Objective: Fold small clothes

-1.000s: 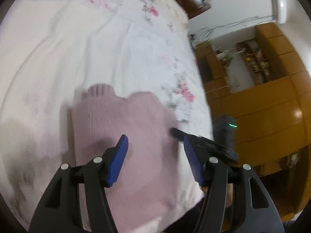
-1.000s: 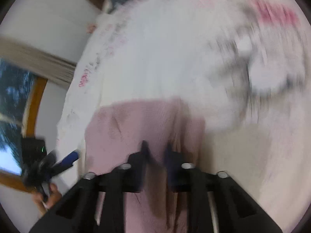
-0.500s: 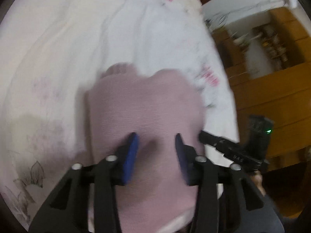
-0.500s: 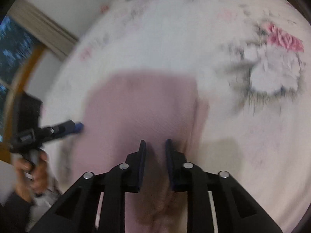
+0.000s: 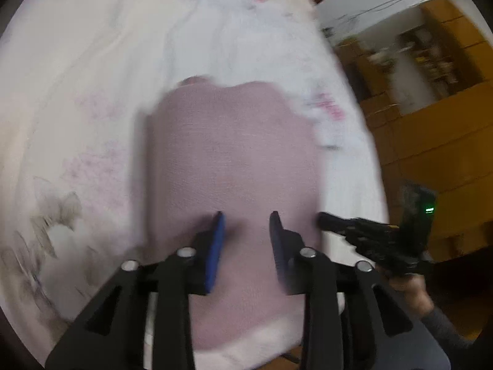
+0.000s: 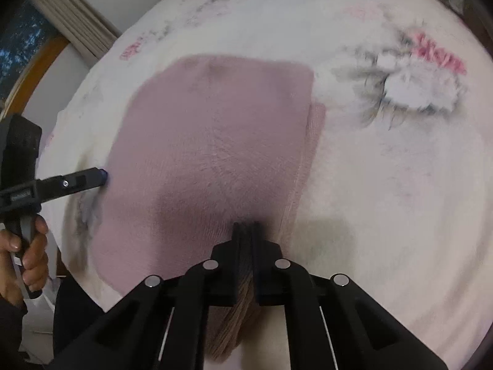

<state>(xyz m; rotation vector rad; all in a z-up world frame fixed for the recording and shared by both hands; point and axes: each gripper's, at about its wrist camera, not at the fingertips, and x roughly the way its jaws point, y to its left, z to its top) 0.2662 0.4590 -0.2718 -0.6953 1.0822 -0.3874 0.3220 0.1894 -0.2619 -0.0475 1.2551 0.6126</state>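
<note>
Covering most of both views, the bed [image 6: 385, 185] carries a white floral bedspread. On it, near the edge, lies the folded pink sweater [image 6: 212, 141], flat. The left gripper [image 5: 246, 219] hovers over the sweater's near part, jaws apart with nothing between them. The right gripper [image 6: 246, 231] is clamped on the sweater's near edge.

bedspread [image 5: 92, 77]: white, floral | cabinets [image 5: 431, 141]: wooden | curtain [image 6: 74, 21]: beige, pleated
</note>
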